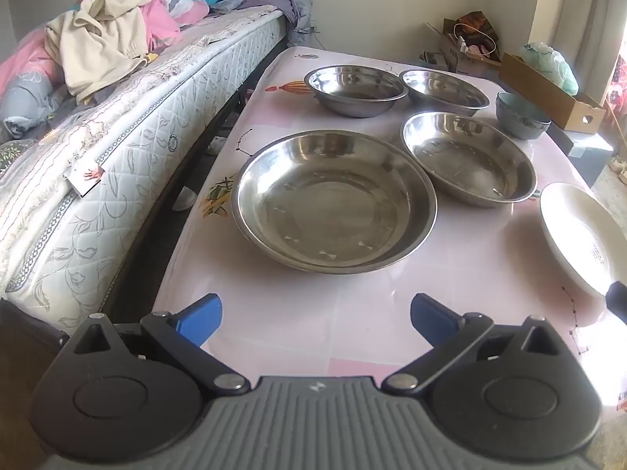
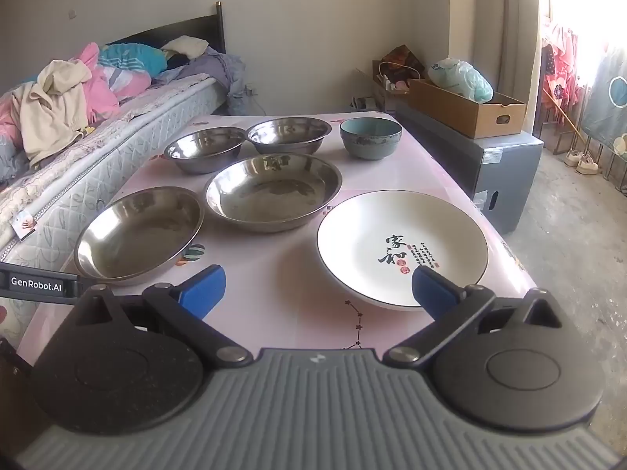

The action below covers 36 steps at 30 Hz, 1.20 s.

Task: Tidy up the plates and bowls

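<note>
On the pink table (image 1: 352,313) stand two wide steel plates (image 1: 333,201) (image 1: 468,154) and, behind them, two steel bowls (image 1: 354,88) (image 1: 444,92). A teal ceramic bowl (image 1: 519,115) sits at the far right. A white plate (image 2: 401,243) with black calligraphy lies near the front right. My left gripper (image 1: 315,319) hovers open over the table's near edge, short of the nearest steel plate (image 2: 139,233). My right gripper (image 2: 317,290) is open too, its right finger (image 2: 435,290) over the white plate's near rim. Nothing sits between either pair of fingers.
A bed (image 1: 129,145) piled with clothes runs close along the table's left side. A cardboard box (image 2: 466,107) with a plastic bag rests on a grey cabinet (image 2: 505,168) beside the table's far right. Bare concrete floor (image 2: 568,254) lies to the right.
</note>
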Motion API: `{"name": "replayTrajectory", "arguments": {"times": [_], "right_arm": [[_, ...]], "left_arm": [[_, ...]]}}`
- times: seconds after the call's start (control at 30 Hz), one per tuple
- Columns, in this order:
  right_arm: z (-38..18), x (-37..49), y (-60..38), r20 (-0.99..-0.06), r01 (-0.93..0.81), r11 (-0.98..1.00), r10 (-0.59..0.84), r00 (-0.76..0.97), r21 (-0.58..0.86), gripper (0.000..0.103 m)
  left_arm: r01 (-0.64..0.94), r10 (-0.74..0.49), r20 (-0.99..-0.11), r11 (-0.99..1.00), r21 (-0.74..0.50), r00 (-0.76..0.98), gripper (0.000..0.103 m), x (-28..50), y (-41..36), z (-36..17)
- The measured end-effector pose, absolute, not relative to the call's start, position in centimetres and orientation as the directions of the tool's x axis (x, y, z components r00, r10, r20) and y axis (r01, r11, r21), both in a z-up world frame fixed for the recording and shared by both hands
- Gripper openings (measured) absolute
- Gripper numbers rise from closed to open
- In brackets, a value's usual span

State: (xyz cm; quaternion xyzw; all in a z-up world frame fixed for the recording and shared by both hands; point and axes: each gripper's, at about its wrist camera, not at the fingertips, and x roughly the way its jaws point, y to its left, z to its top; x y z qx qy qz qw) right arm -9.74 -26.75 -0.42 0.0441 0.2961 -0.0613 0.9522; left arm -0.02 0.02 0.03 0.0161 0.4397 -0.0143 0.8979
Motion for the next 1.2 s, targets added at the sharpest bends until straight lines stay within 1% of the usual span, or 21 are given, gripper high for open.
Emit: {"name": "replayTrajectory", "arguments": {"times": [0.33,0.87,1.2], "right_arm": [[-0.1,-8.9,-27.2,-0.608,0.139,0.988,-0.072,0.791,0.063,0.102],[-0.3,-8.6,-27.4,-0.631,0.158,0.985,-0.078,0.772,0.071,0.102],[-0.3,-8.6,-27.6,-0.651,0.166,0.984,-0.087,0.754,0.061,0.102]], "left_arm": [[0.048,-0.026,-0.787,0.999,0.005,0.617,0.103,-0.1,0.3,0.4],[0.054,-0.032,-0.784,0.999,0.002,0.62,0.103,-0.5,-0.1,0.9],[0.09,-0.067,-0.794,0.996,-0.015,0.605,0.103,-0.6,-0.6,0.8]]}}
